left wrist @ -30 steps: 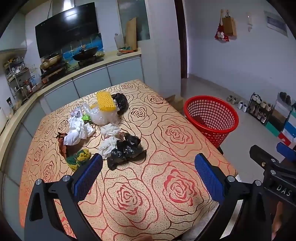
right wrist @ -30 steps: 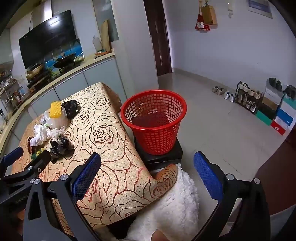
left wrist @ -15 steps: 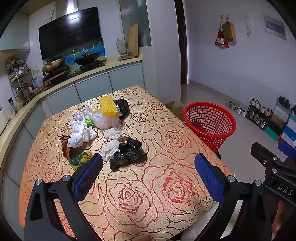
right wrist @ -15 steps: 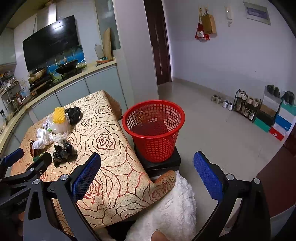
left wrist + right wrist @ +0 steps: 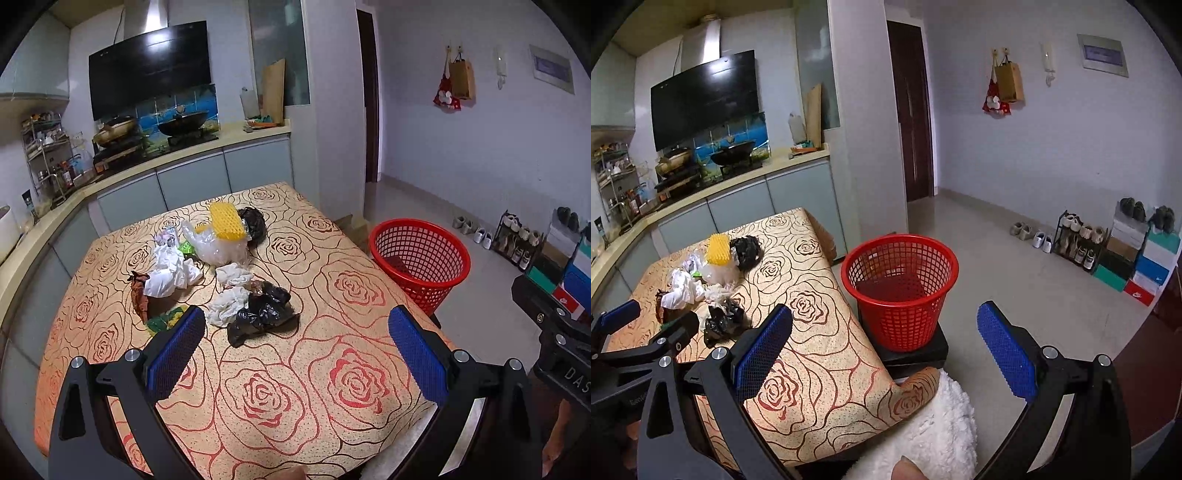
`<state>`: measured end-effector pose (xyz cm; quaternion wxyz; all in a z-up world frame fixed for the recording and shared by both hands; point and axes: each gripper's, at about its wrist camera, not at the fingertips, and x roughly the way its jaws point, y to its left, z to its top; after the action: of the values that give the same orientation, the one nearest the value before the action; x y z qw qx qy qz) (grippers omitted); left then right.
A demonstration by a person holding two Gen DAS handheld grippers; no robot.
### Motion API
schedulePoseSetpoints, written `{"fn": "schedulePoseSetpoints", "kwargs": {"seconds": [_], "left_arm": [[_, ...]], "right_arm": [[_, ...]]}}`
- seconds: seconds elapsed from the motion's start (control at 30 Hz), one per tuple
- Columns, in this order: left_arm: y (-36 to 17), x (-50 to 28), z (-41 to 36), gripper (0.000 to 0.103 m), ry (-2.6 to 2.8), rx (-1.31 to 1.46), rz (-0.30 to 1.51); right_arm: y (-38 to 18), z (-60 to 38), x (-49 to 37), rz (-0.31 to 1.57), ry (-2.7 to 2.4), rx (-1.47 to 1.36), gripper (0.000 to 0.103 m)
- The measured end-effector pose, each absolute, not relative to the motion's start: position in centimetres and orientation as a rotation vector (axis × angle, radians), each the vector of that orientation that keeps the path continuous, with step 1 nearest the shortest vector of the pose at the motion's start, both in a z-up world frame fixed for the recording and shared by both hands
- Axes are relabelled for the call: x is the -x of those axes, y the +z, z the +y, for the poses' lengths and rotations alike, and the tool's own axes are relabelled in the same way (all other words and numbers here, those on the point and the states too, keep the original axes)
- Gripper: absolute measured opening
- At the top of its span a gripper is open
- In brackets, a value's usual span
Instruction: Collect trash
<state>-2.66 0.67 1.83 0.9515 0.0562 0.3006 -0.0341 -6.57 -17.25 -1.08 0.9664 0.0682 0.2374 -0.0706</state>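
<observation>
Trash lies in a heap on the rose-patterned table (image 5: 332,387): a black plastic bag (image 5: 264,314), white crumpled tissues (image 5: 170,275), a clear bag with a yellow foam net (image 5: 225,221), another black bag (image 5: 253,221) and a green-yellow wrapper (image 5: 162,321). A red mesh basket (image 5: 419,258) stands on a black box beside the table; it also shows in the right wrist view (image 5: 899,288). My left gripper (image 5: 295,354) is open and empty above the table's near part. My right gripper (image 5: 882,350) is open and empty, off the table's right corner, facing the basket.
A kitchen counter (image 5: 177,158) with stove and pans runs behind the table. A white fluffy cushion (image 5: 931,435) sits below my right gripper. A shoe rack and stacked shoe boxes (image 5: 1130,258) line the right wall. Tiled floor (image 5: 1015,280) lies around the basket.
Both grippers have tilted upward and drawn back a little, so the table, trash and basket sit lower in both views. Both stay open and empty. Nothing on the table moved.
</observation>
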Motion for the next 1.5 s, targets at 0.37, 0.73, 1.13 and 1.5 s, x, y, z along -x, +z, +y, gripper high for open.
{"fn": "schedulePoseSetpoints", "kwargs": {"seconds": [0.37,0.73,1.13,1.5], "left_arm": [[1.7,2.7,0.9,0.096,-0.066,-0.112,0.613],[1.6,2.6,1.0,0.096,-0.064,-0.111,0.614],[0.7,1.7,1.6,0.096,-0.052,-0.105,0.619],[0.4,1.2,2.0,0.096,-0.044,-0.096,0.626]], "right_arm": [[-1.2,-17.4,6.5,0.483,-0.150,-0.142,0.098],[-1.7,-17.4,6.3,0.492,-0.157,-0.143,0.098],[-2.2,-17.8,5.4,0.490,-0.180,-0.135,0.098],[-3.2,-17.6,4.6,0.518,-0.174,-0.137,0.098]]}}
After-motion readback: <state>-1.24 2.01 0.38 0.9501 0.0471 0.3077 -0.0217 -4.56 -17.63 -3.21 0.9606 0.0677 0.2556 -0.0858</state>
